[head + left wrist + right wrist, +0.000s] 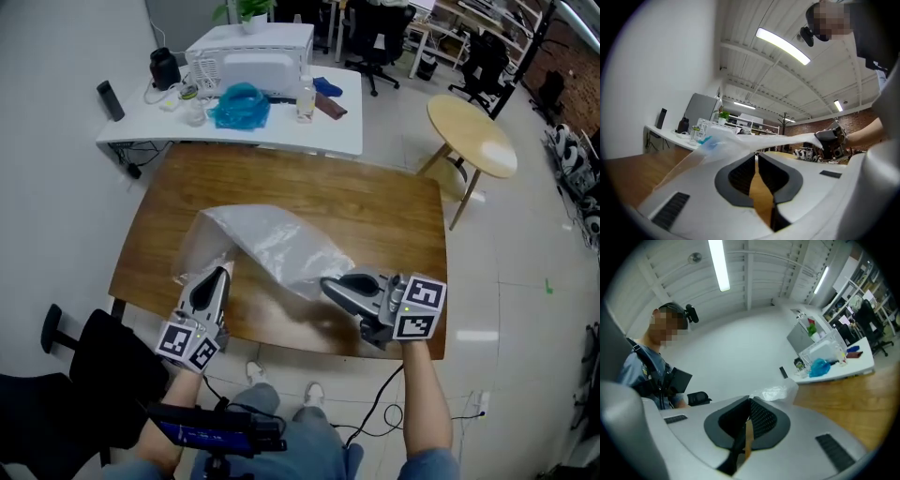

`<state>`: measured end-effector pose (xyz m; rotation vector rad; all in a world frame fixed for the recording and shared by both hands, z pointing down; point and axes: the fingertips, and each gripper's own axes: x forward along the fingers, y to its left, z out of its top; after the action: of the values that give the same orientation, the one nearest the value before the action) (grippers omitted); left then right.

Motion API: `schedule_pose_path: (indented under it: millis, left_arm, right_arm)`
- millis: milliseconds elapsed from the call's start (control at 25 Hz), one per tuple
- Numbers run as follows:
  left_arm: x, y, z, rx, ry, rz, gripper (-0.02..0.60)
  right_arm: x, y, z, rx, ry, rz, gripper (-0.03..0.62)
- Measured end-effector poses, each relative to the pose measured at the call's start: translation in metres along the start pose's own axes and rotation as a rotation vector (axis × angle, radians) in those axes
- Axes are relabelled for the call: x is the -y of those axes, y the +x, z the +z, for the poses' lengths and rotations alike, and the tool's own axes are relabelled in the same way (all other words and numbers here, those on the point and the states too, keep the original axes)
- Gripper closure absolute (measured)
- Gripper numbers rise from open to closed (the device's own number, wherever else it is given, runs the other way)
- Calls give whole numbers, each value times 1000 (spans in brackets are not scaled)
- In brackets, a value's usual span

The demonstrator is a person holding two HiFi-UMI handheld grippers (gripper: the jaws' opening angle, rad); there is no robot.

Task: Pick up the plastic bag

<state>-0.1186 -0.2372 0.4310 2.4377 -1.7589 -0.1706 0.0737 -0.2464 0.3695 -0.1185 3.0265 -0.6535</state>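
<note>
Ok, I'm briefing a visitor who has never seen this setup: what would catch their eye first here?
The clear plastic bag, stretched over the brown wooden table between the left gripper and the right gripper, each shut on one end of it. Behind, a bright blue bundle stands out on the cluttered white desk.
</note>
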Motion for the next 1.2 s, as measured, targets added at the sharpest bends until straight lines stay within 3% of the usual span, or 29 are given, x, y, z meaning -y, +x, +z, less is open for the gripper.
schedule_pose_path:
  millis: [160,400,600,920,960,1040,1200]
  left_arm:
    - [21,0,-17,-35,-20,-25,554]
    - [50,9,-12,-37,-11,-68,555]
    - [68,16,-6,-27,-2,-99,555]
    - [89,25,-6,-34,2,-142,555]
    - [91,25,-6,-36,3,-146,555]
    - [94,27,-7,-39,2,-153,554]
    - [101,31,-8,-44,2,-172,555]
  right_arm:
    - [15,-35,-34,-27,90,-65,591]
    - [30,-86,-34,221,273,-164,591]
    - [36,-118,-59,254,272,-348,591]
    - [52,-175,-97,368,389,-607,562]
    - [53,-180,-100,366,383,-639,542]
    - [54,-187,-103,357,361,-697,394]
    - [50,-198,-94,370,292,-769,388]
